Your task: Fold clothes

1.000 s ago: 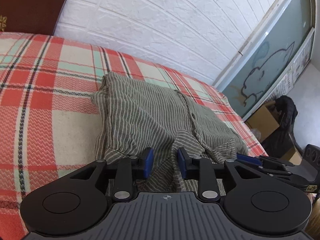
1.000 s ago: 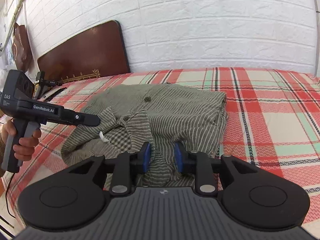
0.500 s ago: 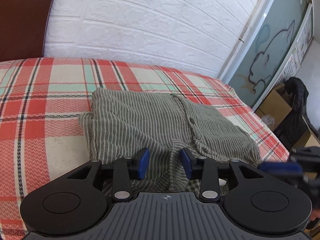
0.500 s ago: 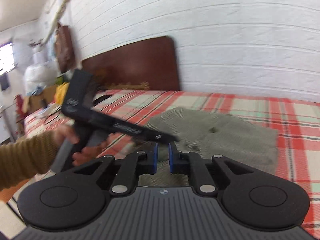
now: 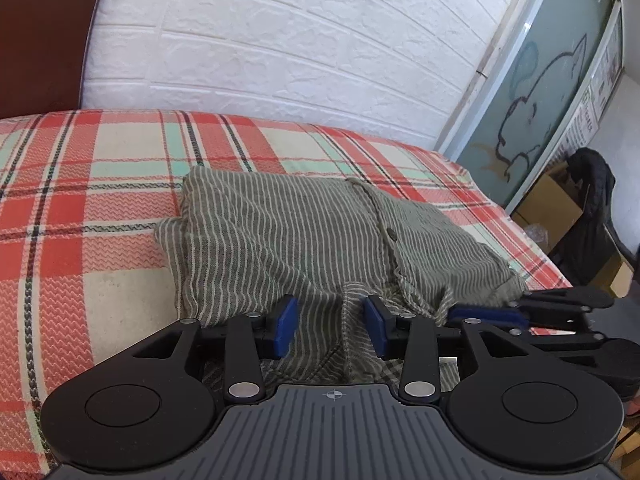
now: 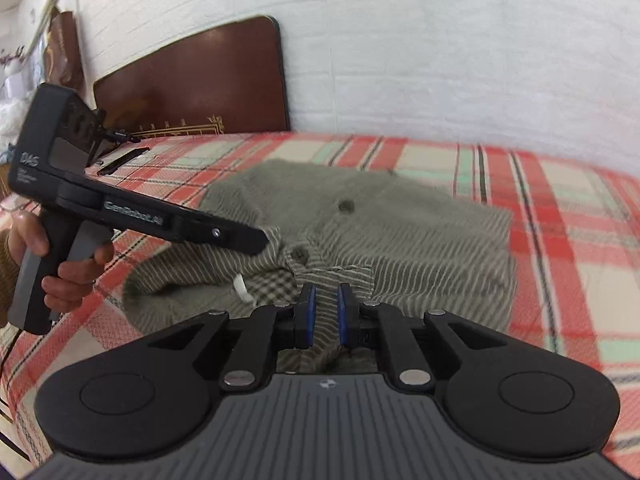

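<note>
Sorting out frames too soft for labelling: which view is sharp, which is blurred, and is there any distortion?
Left wrist view: sharp, the striped shirt and plaid bedcover show crisp lines; fisheye bends the door frame. Right wrist view: motion-blurred, shirt stripes and wall bricks smeared, though the right gripper itself stays crisp; dark vignette in the corners.

Grey-green striped button shirt [image 5: 320,240], partly folded, lying flat, checked lining exposed.

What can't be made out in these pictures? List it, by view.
Left wrist view: near hem of the grey-green striped shirt, hidden under the left gripper.
Right wrist view: motion blur; whether the right gripper pinches fabric is unclear.
Right wrist view: the person's hand, cut off by the left edge.
</note>
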`<state>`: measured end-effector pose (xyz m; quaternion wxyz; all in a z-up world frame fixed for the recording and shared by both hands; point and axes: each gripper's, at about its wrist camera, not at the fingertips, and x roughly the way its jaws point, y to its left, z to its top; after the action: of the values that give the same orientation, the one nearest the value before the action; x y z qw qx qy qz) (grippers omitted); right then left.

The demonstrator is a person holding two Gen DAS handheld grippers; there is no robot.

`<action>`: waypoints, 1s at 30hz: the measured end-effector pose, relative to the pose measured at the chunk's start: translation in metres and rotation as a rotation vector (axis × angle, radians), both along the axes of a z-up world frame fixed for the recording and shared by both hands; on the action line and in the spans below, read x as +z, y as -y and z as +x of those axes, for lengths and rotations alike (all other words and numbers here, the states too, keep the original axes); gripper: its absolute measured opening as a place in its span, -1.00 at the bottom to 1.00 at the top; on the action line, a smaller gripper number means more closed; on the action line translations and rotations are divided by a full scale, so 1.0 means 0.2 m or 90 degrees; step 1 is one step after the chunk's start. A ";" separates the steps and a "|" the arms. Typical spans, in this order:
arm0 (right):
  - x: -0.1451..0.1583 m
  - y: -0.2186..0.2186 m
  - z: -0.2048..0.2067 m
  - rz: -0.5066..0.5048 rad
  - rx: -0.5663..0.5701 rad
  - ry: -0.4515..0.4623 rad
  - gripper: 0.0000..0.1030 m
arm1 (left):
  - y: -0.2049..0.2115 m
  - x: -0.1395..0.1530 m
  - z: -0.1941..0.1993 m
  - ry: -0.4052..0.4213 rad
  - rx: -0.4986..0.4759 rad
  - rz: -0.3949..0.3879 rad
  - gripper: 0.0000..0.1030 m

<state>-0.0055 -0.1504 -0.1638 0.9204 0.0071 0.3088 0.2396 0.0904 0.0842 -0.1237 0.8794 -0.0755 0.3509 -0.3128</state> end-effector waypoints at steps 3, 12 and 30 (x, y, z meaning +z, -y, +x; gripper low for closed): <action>0.03 0.00 0.00 0.024 0.000 0.007 -0.69 | 0.00 -0.01 -0.01 0.005 -0.002 0.001 0.06; 0.06 -0.20 0.08 -0.017 0.046 0.035 -0.69 | 0.01 0.00 -0.02 0.010 -0.004 0.002 0.17; 0.02 -0.15 0.14 0.031 0.049 -0.001 -0.69 | 0.03 0.10 -0.42 0.077 -0.027 0.121 0.19</action>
<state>0.0229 -0.1196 -0.1592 0.9099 0.0181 0.3037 0.2821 0.0066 0.0781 -0.1029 0.8952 0.0343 0.3270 -0.3009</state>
